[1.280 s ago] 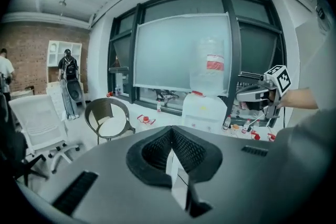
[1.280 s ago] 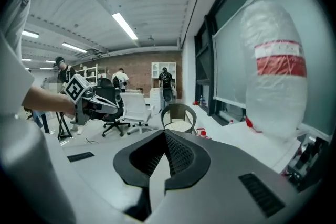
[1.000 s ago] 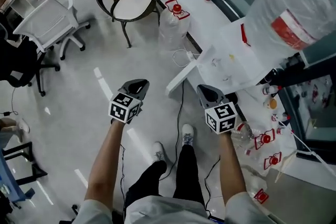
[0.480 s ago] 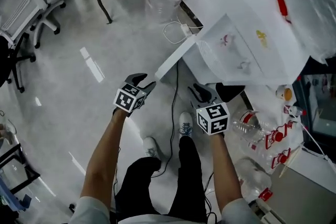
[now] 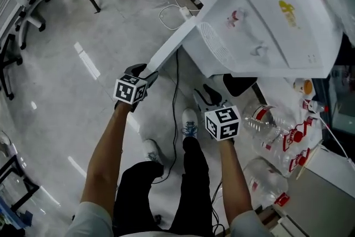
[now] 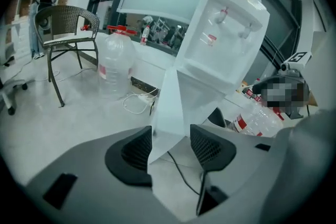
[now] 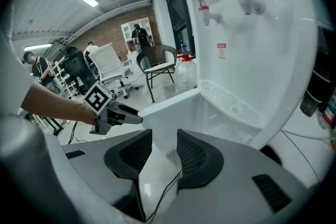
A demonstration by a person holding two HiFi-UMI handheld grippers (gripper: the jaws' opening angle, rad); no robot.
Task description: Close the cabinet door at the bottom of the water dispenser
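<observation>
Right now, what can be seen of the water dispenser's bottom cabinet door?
The cabinet door is a plain white, smooth, flat panel, plastic by its look. It stands upright and swung wide open, joined at one side to the lower part of the water dispenser and jutting out over the grey floor. From above only its thin top edge shows. Its free edge sits between the opening jaws of the left gripper; whether a pad touches it is unclear.

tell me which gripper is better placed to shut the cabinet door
Left, probably: the left gripper, jaws opening, straddles the free edge of the cabinet door. The right gripper, jaws opening with nothing between, hangs apart from it.
</observation>
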